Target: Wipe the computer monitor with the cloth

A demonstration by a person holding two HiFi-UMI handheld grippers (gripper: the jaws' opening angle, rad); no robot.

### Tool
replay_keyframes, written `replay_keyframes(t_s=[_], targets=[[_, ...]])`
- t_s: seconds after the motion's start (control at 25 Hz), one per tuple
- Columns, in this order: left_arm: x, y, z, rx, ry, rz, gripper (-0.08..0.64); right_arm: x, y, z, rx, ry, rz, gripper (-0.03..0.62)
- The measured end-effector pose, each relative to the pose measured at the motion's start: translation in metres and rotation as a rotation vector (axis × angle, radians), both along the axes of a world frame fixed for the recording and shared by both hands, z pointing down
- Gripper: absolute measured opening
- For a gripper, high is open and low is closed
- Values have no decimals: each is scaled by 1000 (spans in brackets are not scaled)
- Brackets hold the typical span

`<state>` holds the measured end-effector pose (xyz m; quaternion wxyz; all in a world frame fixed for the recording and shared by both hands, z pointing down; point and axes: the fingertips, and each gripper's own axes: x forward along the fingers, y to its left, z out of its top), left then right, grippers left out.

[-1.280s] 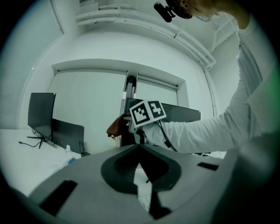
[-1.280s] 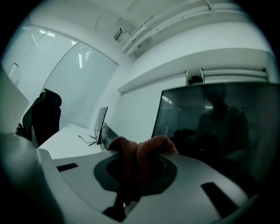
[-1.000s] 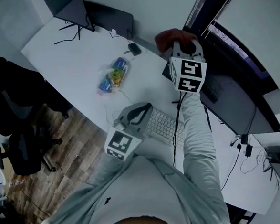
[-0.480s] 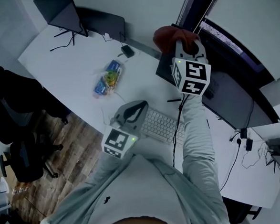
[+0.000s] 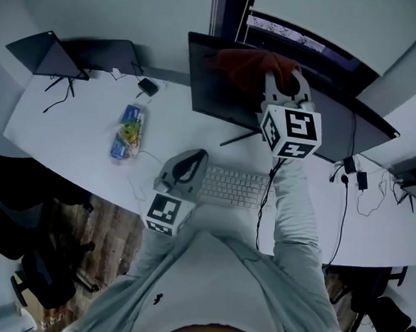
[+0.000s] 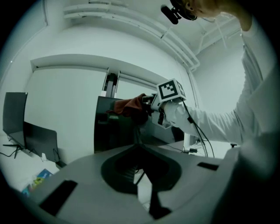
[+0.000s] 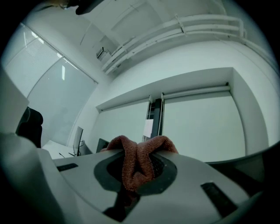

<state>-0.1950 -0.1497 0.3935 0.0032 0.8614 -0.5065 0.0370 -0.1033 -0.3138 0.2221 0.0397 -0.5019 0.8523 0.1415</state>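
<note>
Right hand-held gripper (image 7: 139, 175) pinches cloth (image 7: 135, 153); head view, unlike its own, shows it at the monitor (image 5: 213, 91).

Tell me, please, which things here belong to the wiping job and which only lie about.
Job: cloth, gripped in the right gripper jaws; monitor.
Lying about: keyboard; colourful packet; small screen on a stand; black adapter.
</note>
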Motion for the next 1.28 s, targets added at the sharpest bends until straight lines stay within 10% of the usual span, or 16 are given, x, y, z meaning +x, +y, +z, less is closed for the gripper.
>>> replay_keyframes(t_s=[0.48, 1.28], targets=[[85, -13, -4, -4, 0, 165, 21, 158, 17, -5, 4, -49, 230, 35], [154, -20, -2, -56, -7, 183, 21, 255, 82, 45, -53, -12, 279, 35]])
